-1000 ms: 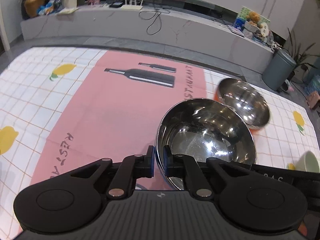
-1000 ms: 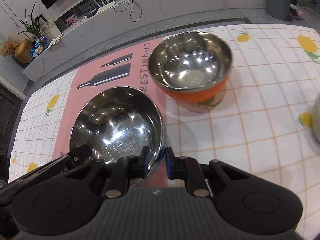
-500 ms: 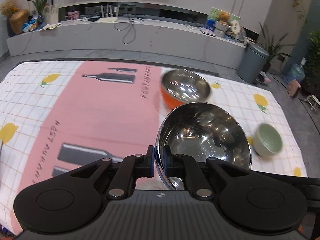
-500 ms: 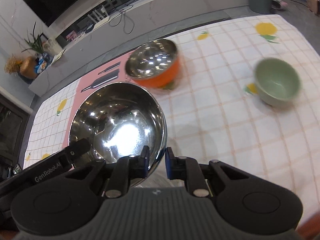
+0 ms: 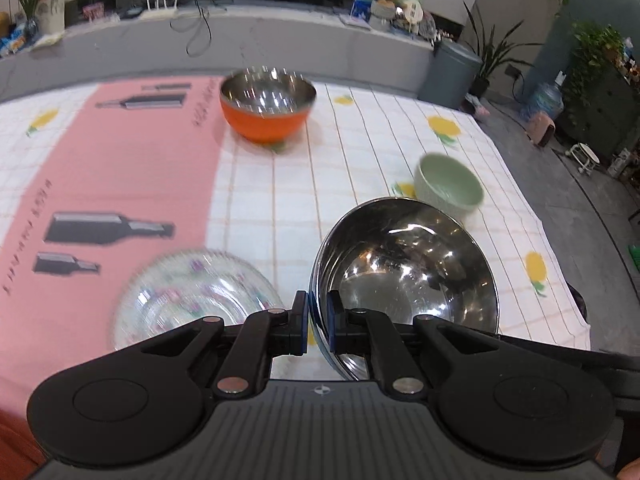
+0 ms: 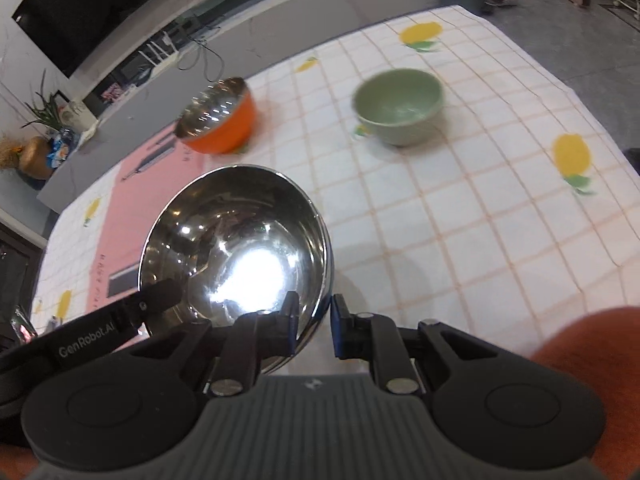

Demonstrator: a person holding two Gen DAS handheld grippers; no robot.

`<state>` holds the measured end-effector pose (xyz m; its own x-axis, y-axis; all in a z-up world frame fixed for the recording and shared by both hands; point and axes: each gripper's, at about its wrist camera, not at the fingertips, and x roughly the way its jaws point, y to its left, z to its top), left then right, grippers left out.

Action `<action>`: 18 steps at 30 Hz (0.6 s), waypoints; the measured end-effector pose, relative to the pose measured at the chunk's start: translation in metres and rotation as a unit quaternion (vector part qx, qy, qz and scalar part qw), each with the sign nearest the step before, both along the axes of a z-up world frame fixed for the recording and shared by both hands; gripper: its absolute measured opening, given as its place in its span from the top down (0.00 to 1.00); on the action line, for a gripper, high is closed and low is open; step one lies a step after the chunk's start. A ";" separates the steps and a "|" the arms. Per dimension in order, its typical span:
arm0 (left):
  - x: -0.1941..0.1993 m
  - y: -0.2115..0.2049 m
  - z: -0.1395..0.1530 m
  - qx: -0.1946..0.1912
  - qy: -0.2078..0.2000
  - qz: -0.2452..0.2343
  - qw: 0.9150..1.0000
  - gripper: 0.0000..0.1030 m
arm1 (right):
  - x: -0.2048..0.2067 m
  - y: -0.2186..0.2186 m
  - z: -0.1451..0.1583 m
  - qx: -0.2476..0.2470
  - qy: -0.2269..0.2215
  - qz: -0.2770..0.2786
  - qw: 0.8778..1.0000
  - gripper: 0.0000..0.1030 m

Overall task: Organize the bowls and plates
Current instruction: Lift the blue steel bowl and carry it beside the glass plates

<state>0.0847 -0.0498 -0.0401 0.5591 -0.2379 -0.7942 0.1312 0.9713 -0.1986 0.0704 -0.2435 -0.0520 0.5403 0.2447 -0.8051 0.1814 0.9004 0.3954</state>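
A large steel bowl (image 5: pixel 404 268) hangs above the tablecloth, held by its rim from both sides. My left gripper (image 5: pixel 318 320) is shut on the near left part of the rim. My right gripper (image 6: pixel 314 324) is shut on the right part of the rim of that steel bowl (image 6: pixel 236 248), one finger inside and one outside. An orange bowl (image 5: pixel 266 104) with a steel lining stands at the far side of the table. A pale green bowl (image 5: pixel 448 186) sits just beyond the steel bowl. A clear patterned glass bowl (image 5: pixel 192 300) lies to the left, beside my left gripper.
A checked tablecloth (image 5: pixel 280 200) with lemon prints and a pink panel covers the table. Its right edge (image 5: pixel 560 280) drops to grey floor. A grey bin (image 5: pixel 448 74) stands past the far corner. An orange sleeve (image 6: pixel 580 344) shows at lower right.
Both grippers have carried the steel bowl to the right across the table. The orange bowl has dropped back and to the left. The green bowl and the glass bowl have come into view.
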 end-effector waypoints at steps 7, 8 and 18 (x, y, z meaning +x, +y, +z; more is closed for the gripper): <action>-0.010 -0.009 -0.011 -0.008 0.015 -0.005 1.000 0.90 | -0.005 -0.007 -0.010 -0.043 0.009 0.020 0.999 0.86; -0.009 -0.009 -0.013 -0.009 0.018 -0.005 1.000 0.90 | -0.004 -0.006 -0.012 -0.050 0.009 0.024 0.998 0.86; 0.001 -0.014 -0.036 -0.038 0.060 0.008 0.997 0.88 | -0.001 -0.026 -0.029 -0.025 0.015 0.002 1.000 0.86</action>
